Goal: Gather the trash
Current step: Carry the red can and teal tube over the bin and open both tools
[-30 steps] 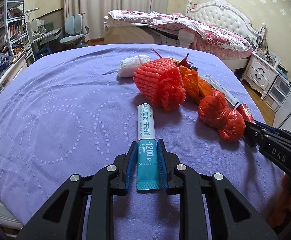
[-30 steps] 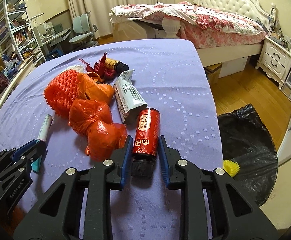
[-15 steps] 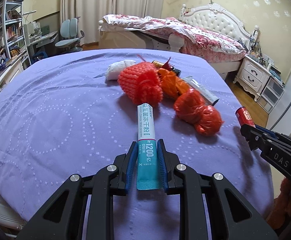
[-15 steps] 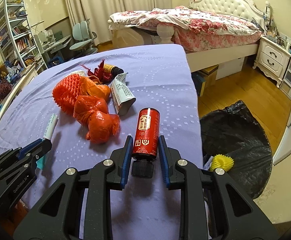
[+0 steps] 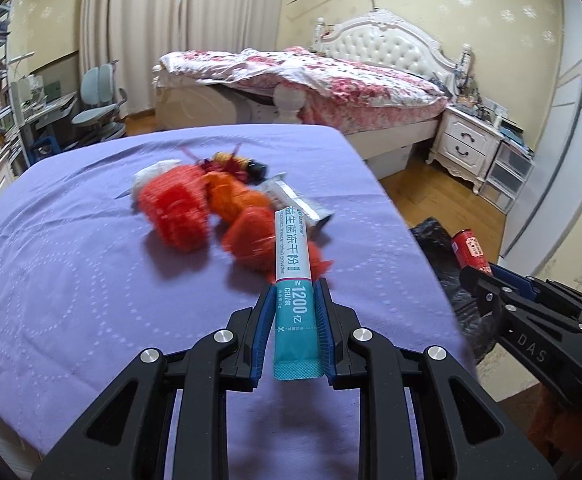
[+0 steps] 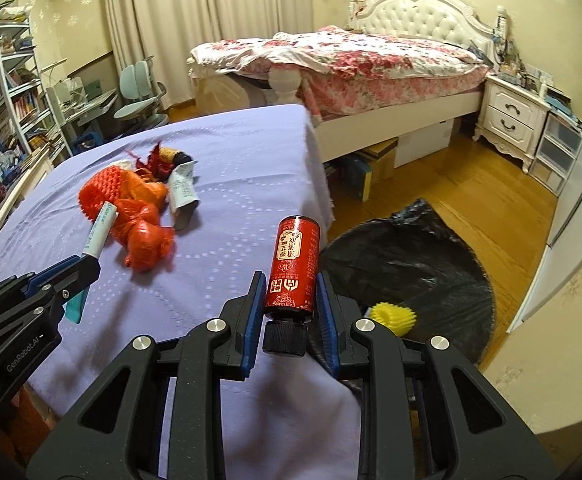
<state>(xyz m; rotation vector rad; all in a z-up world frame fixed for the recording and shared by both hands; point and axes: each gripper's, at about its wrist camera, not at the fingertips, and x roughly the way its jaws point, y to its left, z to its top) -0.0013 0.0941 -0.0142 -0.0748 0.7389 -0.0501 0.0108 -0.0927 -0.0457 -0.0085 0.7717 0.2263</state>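
Between my left claw's (image 5: 294,320) blue pads sits a teal-and-white powder sachet (image 5: 293,276), clamped and lifted over the purple bedspread (image 5: 71,280). My right claw (image 6: 289,312) grips a red cylindrical bottle with a black cap (image 6: 294,272), cap toward me, beside the bed's edge near the black rubbish bag (image 6: 419,272) (a yellow spiky ball (image 6: 394,317) inside). Orange-red mesh and plastic scraps (image 6: 131,208) lie heaped on the bedspread.

From my left wrist view the red mesh pile (image 5: 179,216) is motion-blurred, my sachet (image 5: 293,280) covers part of the orange bag (image 5: 251,240), and the black trash bag (image 5: 443,264) is mostly hidden behind the bench (image 5: 71,280).
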